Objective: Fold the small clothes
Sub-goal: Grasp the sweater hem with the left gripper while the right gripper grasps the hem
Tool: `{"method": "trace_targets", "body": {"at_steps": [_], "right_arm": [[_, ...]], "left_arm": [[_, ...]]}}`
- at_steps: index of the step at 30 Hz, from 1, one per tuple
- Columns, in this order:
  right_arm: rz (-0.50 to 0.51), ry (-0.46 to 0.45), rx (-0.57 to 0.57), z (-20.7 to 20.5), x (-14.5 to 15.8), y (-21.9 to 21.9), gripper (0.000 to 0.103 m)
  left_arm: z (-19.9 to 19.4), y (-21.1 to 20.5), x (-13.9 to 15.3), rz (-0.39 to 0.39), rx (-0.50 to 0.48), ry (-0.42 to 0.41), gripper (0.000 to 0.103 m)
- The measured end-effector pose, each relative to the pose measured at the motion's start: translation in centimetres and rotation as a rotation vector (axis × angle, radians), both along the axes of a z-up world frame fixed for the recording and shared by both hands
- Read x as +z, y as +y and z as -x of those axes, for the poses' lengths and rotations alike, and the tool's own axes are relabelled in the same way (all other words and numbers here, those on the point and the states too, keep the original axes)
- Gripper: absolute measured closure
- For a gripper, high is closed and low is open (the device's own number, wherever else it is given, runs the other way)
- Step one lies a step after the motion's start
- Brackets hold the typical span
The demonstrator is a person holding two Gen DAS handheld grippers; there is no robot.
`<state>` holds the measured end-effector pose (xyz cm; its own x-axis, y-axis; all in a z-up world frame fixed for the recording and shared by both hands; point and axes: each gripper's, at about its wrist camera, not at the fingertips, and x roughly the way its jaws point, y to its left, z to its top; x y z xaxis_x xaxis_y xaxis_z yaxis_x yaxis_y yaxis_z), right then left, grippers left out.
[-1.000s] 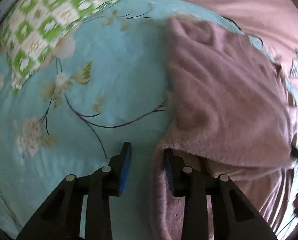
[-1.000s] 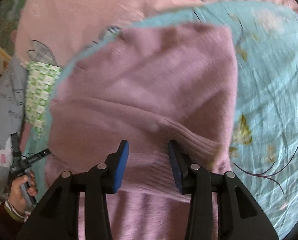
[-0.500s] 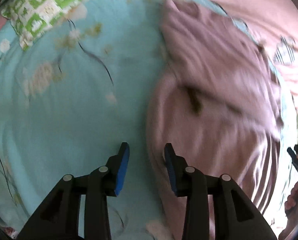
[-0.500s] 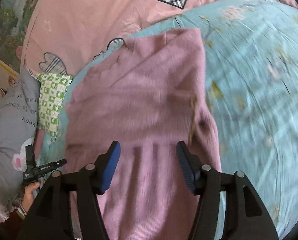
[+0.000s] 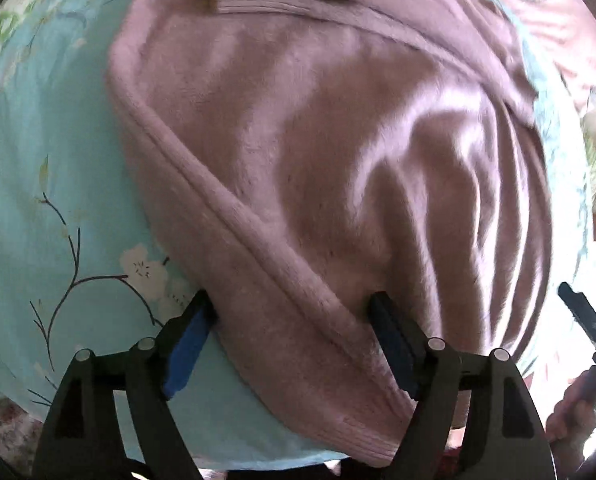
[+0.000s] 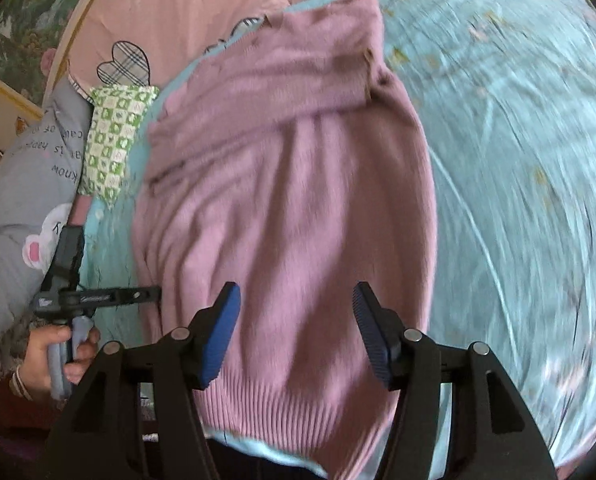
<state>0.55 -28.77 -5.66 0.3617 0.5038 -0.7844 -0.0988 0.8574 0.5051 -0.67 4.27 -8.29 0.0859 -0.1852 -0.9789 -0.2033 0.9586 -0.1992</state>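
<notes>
Your soft pink-purple knitted sweater point(image 6: 290, 184) lies spread on the light blue flowered bed sheet point(image 6: 518, 168), filling the middle of the right wrist view. Its top part is already turned down: a folded band crosses the sweater in the upper middle of that frame. Its ribbed bottom edge sits low in the frame, near the sheet's edge. So one fold looks done, and the long lower part still looks unfolded. You likely have more folds to make before it is a small neat bundle.

Your left gripper point(image 5: 294, 320) has just been opening its jaws. They are spread wide now, with the thick rolled side edge of the sweater between them, low in the left wrist view. The pads do not seem to press it.

Your right gripper point(image 6: 296, 328) has also just been opening. Its jaws are spread above the lower sweater and pinch nothing.

A green and white checked cloth point(image 6: 114, 140) and a grey printed garment point(image 6: 30, 184) lie at the left of the right wrist view, waiting.
</notes>
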Motion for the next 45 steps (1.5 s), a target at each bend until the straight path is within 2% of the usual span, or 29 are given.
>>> {"method": "trace_targets", "body": {"at_steps": [1, 2, 3, 4, 5, 9, 12, 17, 20, 23, 24, 27, 30, 32, 33, 35, 36, 39, 45], "right_arm": [[0.000, 0.010, -0.008, 0.8, -0.2, -0.2, 0.044], [0.004, 0.018, -0.019, 1.4, -0.4, -0.4, 0.044], [0.006, 0.024, -0.027, 2.0, -0.6, -0.5, 0.044], [0.004, 0.034, -0.033, 2.7, -0.8, -0.7, 0.044], [0.005, 0.039, -0.035, 3.3, -0.9, -0.8, 0.044], [0.024, 0.065, -0.042, 5.5, -1.8, -1.2, 0.044], [0.034, 0.090, -0.059, 6.8, -2.7, -1.9, 0.044], [-0.003, 0.122, -0.086, 7.9, -4.4, -3.2, 0.044], [-0.050, 0.127, -0.068, 7.7, -5.3, -3.2, 0.044], [-0.093, 0.120, -0.032, 7.5, -5.8, -2.9, 0.044], [-0.109, 0.117, -0.029, 7.5, -5.8, -2.9, 0.044], [-0.184, 0.122, -0.014, 7.4, -6.4, -3.1, 0.044], [-0.214, 0.126, -0.005, 7.4, -7.0, -2.9, 0.047], [-0.227, 0.131, -0.021, 7.4, -7.4, -3.3, 0.063], [-0.235, 0.137, -0.032, 7.4, -7.6, -3.2, 0.068], [-0.247, 0.161, -0.054, 7.2, -8.6, -3.2, 0.091], [-0.246, 0.172, -0.057, 7.2, -8.8, -3.2, 0.096], [-0.241, 0.146, -0.071, 7.4, -8.2, -3.4, 0.096], [-0.298, 0.127, -0.193, 8.7, -8.3, -7.8, 0.097]], "left_arm": [[0.3, -0.3, 0.1, -0.015, -0.020, -0.010, 0.028], [0.7, -0.5, 0.2, -0.027, -0.042, -0.021, 0.039], [1.1, -0.6, 0.3, -0.035, -0.062, -0.029, 0.055], [1.3, -0.6, 0.4, -0.032, -0.072, -0.036, 0.064], [2.0, -0.2, 0.6, -0.002, -0.075, -0.050, 0.081], [4.9, 1.7, 1.7, 0.082, -0.060, -0.097, 0.093], [8.0, 4.1, 2.5, 0.114, -0.047, -0.122, 0.097], [11.3, 8.2, 1.5, 0.248, 0.032, -0.149, 0.098], [11.9, 9.1, 0.2, 0.335, 0.096, -0.134, 0.085], [12.7, 9.3, -0.7, 0.388, 0.131, -0.114, 0.080], [12.8, 9.0, -0.8, 0.405, 0.139, -0.121, 0.074], [12.6, 8.4, -1.1, 0.432, 0.148, -0.131, 0.065], [11.7, 7.3, -1.1, 0.407, 0.116, -0.135, 0.065], [11.5, 6.7, -0.9, 0.383, 0.090, -0.146, 0.070], [11.2, 6.1, -1.0, 0.368, 0.074, -0.154, 0.083], [10.6, 4.9, -1.2, 0.370, 0.050, -0.142, 0.097], [10.7, 4.9, -1.0, 0.368, 0.045, -0.146, 0.098], [11.3, 5.2, 0.4, 0.358, 0.018, -0.204, 0.099], [11.9, 7.0, -0.5, 0.364, 0.060, -0.194, 0.099]]}}
